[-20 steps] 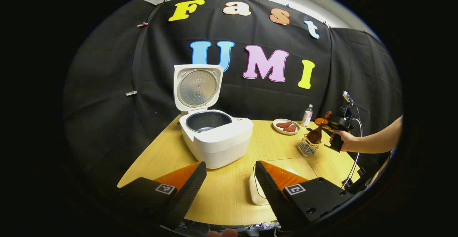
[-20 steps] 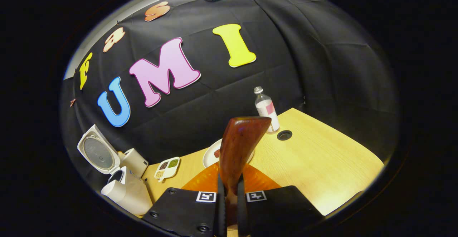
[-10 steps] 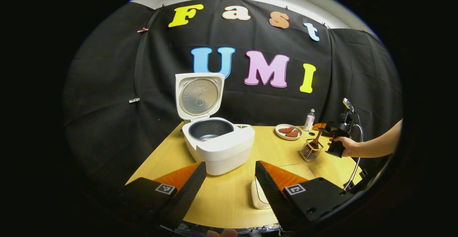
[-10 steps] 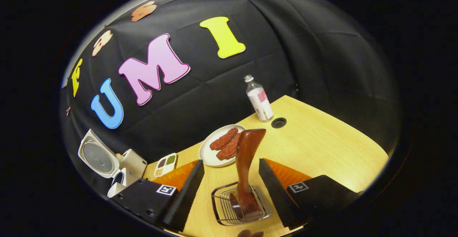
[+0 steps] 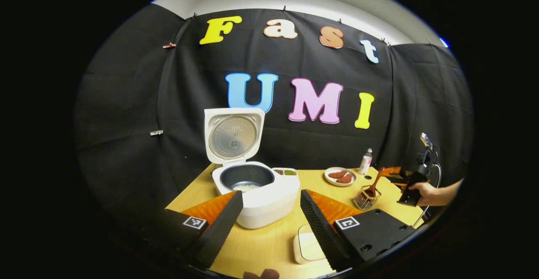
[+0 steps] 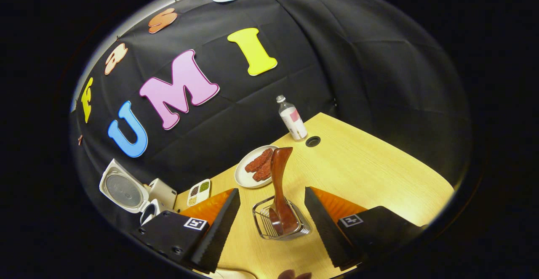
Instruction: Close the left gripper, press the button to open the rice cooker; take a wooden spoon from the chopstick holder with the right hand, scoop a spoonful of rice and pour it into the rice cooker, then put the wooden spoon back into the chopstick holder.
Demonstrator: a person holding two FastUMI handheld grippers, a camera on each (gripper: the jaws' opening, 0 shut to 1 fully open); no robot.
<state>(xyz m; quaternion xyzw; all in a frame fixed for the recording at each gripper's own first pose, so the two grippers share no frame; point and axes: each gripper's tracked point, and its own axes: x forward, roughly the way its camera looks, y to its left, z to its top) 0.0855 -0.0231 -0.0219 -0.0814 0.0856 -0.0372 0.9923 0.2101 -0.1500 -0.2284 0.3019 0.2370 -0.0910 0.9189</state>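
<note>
The white rice cooker [image 5: 261, 199] stands with its lid [image 5: 233, 136] up, and rice lies in the dark inner pot [image 5: 246, 182]. My left gripper [image 5: 270, 194] is open in front of it, holding nothing. The wooden spoon [image 6: 278, 178] stands bowl-down in the wire chopstick holder [image 6: 263, 224], its handle leaning free. My right gripper [image 6: 271, 192] is open, one finger on each side of the holder, apart from the spoon. From the left gripper view, the spoon [image 5: 374, 185] sits in the holder [image 5: 364, 199], with the right gripper [image 5: 390, 174] in a hand just right of it.
A white rice tray [image 5: 306, 247] lies by the table's front edge. At the back stand a plate [image 6: 243, 179] with red pieces, a small bottle [image 6: 291, 119] and a divided dish [image 6: 198, 189] by the cooker. A cable hole [image 6: 313, 141] marks the tabletop.
My right gripper lowered the spoon into the holder, opened, let go and drew back. My left gripper has pulled back from the cooker and stays open.
</note>
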